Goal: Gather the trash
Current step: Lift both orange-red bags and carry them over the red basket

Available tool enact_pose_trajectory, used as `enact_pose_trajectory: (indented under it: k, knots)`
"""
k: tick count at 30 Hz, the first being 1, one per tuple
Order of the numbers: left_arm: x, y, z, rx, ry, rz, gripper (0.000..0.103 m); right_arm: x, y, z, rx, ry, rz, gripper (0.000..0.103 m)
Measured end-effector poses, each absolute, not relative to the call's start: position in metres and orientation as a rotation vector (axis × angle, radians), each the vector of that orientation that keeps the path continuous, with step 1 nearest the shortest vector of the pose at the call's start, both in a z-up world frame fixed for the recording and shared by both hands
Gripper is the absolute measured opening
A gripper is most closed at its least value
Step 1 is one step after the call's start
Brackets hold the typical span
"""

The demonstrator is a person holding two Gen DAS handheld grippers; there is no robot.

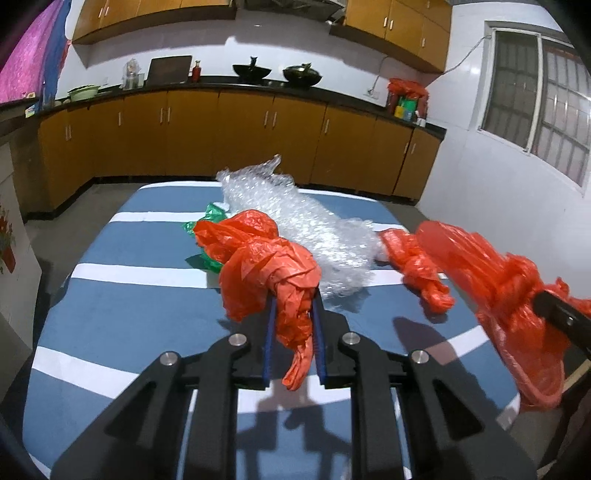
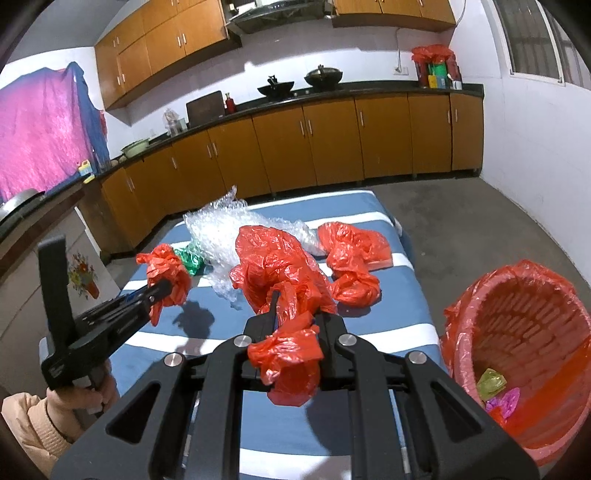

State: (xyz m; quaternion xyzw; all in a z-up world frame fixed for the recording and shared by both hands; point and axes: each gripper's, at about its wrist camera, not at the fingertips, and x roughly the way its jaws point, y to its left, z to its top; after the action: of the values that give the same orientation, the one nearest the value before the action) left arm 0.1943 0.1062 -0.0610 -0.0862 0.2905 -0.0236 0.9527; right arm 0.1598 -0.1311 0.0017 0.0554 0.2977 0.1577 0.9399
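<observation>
I'm working in a home kitchen. Ahead of my claws, past the striped table, orange-brown base cabinets run wall to wall under a dark counter, with matching wall cabinets above. Two black woks sit on the counter straight ahead, under a range hood. A barred window is on the right, a basin far left.

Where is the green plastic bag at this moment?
The green plastic bag lies on the striped table, against the bubble wrap, just beyond the red bag held by the left gripper.
</observation>
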Motion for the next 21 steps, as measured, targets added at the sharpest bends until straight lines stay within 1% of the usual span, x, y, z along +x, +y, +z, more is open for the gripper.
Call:
enact_pose_trajectory:
  k: [10, 21]
  knots:
    - [0.172, 0.068, -0.035, -0.148, 0.549, -0.186, 0.018, 0.144, -0.159, 0.013, 0.124, 0.551, 0.233, 0.014]
    - [0.159, 0.019, -0.02, -0.09, 0.519, -0.32, 0.018, 0.128, -0.202, 0.014, 0.152, 0.515, 0.098, 0.014]
